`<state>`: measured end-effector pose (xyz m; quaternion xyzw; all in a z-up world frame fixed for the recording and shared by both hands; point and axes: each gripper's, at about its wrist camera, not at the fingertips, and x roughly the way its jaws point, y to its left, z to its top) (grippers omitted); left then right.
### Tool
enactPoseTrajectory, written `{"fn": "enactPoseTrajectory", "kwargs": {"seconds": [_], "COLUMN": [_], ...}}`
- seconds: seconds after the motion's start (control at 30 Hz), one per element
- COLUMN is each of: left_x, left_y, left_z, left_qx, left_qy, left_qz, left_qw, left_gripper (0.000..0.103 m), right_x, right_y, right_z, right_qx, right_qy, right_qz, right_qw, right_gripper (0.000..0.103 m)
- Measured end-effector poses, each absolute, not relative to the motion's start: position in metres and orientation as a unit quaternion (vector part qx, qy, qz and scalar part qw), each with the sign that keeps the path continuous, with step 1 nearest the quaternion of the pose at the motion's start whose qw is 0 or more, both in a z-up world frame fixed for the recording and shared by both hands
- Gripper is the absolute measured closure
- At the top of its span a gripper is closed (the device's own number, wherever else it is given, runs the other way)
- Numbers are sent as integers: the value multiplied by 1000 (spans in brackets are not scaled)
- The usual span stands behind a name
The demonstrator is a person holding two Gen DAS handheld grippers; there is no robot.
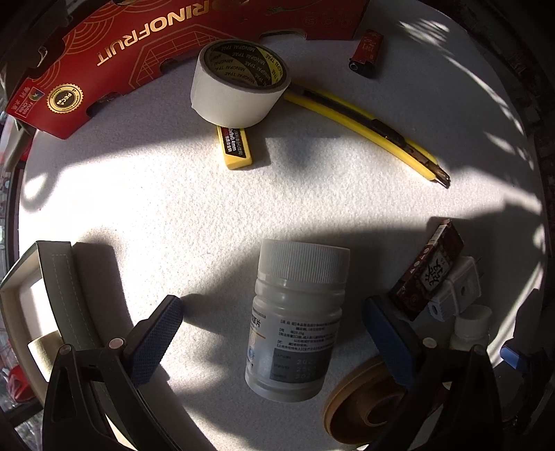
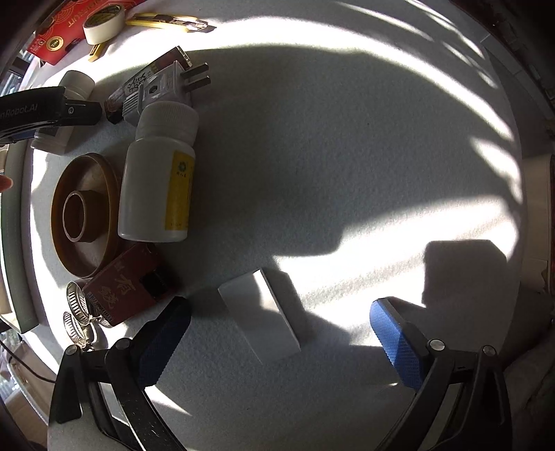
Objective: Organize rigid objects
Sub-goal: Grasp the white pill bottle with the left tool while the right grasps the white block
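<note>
Red RINOFRUIT box [image 1: 145, 59], MINGPAI TPAE tape roll [image 1: 239, 86]

Each camera is sitting just behind its own tongs and looking forward and steeply down at the white desk [image 1: 215, 208] from close range. The left tongs [image 1: 274, 333] are framing a white pill bottle [image 1: 295, 322] lying near the lens. The right tongs [image 2: 281, 333] are framing a small white block [image 2: 263, 319]. Both views are sharing the brown dish [image 1: 364, 402] [image 2: 83, 215], the white plug [image 1: 458, 288] [image 2: 163, 86], the tape roll [image 1: 239, 86] [image 2: 102, 22] and, probably, the same yellow knife [image 1: 364, 121] [image 2: 163, 22].
</note>
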<state>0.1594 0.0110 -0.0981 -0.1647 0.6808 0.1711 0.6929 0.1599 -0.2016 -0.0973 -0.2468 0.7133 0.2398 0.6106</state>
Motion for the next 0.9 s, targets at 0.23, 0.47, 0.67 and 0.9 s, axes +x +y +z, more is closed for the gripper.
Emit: {"fn": "enactPoseTrajectory", "kwargs": {"seconds": [0.23, 0.47, 0.67, 0.9], "left_x": [150, 159, 151, 113], "left_y": [0, -29, -36, -37], "left_z": [-101, -91, -88, -54], "left_qx": [-153, -106, -113, -152], "left_qy": [696, 699, 703, 675], "left_qz": [153, 99, 93, 79], "left_qw": [685, 700, 696, 718], "left_gripper": [1, 46, 60, 60], "right_x": [162, 152, 152, 148], "right_y": [-201, -197, -196, -217], "right_z": [-103, -91, -81, -59], "right_qx": [-259, -277, -278, -228], "right_qy": [719, 710, 712, 727], "right_qz": [240, 261, 268, 252], "right_qw": [598, 593, 586, 596], "right_gripper": [0, 29, 76, 76]}}
